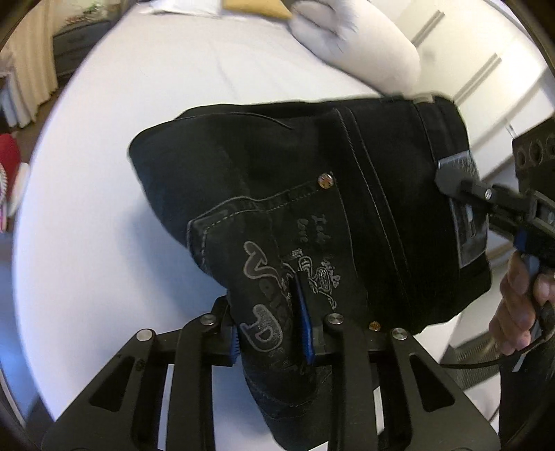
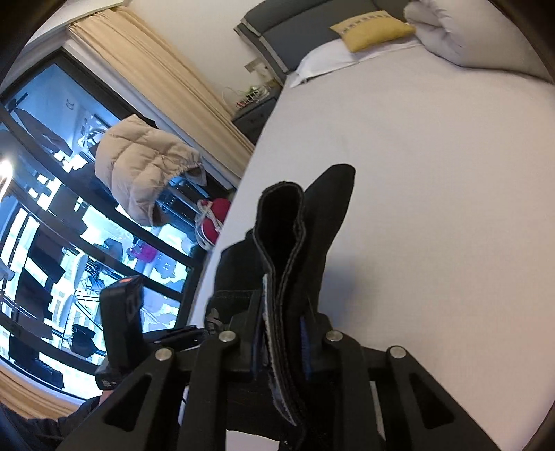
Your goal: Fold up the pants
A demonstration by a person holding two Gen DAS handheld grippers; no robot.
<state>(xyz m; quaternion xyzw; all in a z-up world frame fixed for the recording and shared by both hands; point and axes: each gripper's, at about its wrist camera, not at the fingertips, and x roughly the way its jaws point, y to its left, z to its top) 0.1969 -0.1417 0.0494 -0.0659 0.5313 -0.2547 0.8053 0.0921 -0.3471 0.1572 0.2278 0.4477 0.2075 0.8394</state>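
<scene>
Black jeans [image 1: 312,215] with grey embroidery on a back pocket hang above the white bed [image 1: 104,194], stretched between both grippers. My left gripper [image 1: 272,329] is shut on the pocket side of the jeans, its blue pads pinching the cloth. At the right of the left wrist view my right gripper [image 1: 454,184] clamps the waistband near the leather patch, with a hand [image 1: 517,305] behind it. In the right wrist view the right gripper [image 2: 281,340] is shut on the folded waistband edge of the jeans [image 2: 295,236], which stands up between its fingers.
A rolled white duvet [image 1: 353,45] and a yellow cushion [image 2: 371,33] lie at the head of the bed. Beside the bed are a large window [image 2: 52,208], beige curtains [image 2: 156,69], a beige puffer jacket [image 2: 145,166] and a nightstand [image 2: 253,114].
</scene>
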